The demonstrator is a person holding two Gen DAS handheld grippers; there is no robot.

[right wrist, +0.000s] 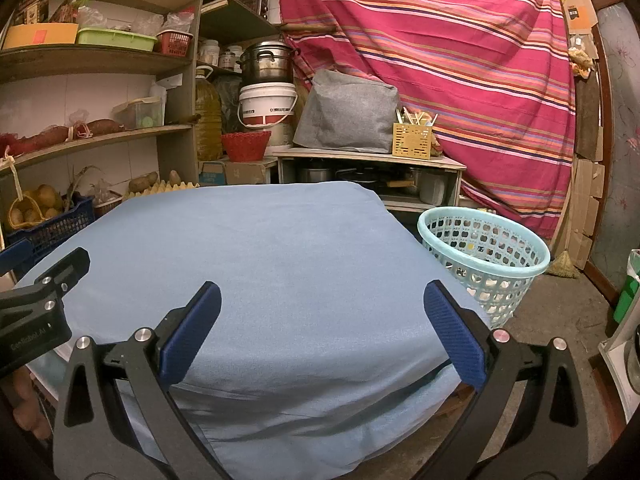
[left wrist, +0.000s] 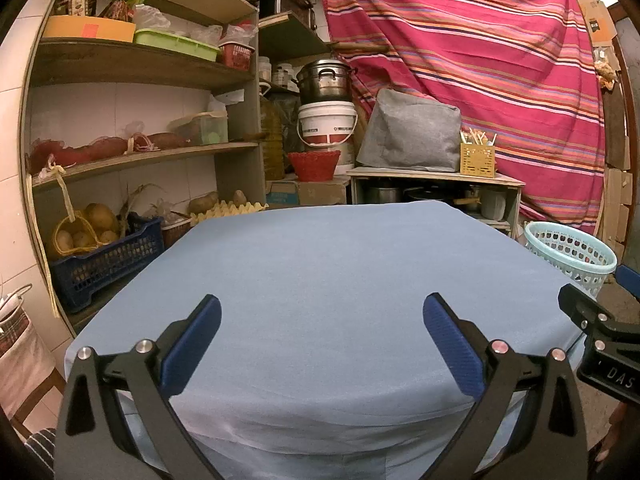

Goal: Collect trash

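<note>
Both grippers hover side by side over the near edge of the blue-clothed tabletop (left wrist: 320, 272), and each has its fingers spread wide with nothing between them. The left gripper (left wrist: 322, 344) fills the bottom of its own view; the right gripper (right wrist: 322, 332) does the same in its view, and each shows at the edge of the other's picture.

No trash is visible on the cloth in either view — the surface looks bare from the near edge to the far one. The pale turquoise laundry-style basket (right wrist: 484, 256) stands on the floor just beside the tabletop's right side, at about two o'clock from the right gripper. Something small and dark, with a spot of yellow, seems to lie inside it, though through the mesh it is too indistinct to name.

Judging from this, the collecting looks finished or nearly so: nothing is held, and nothing is left on the tabletop to pick up. Whether scraps remain on the floor out of view cannot be told.
</note>
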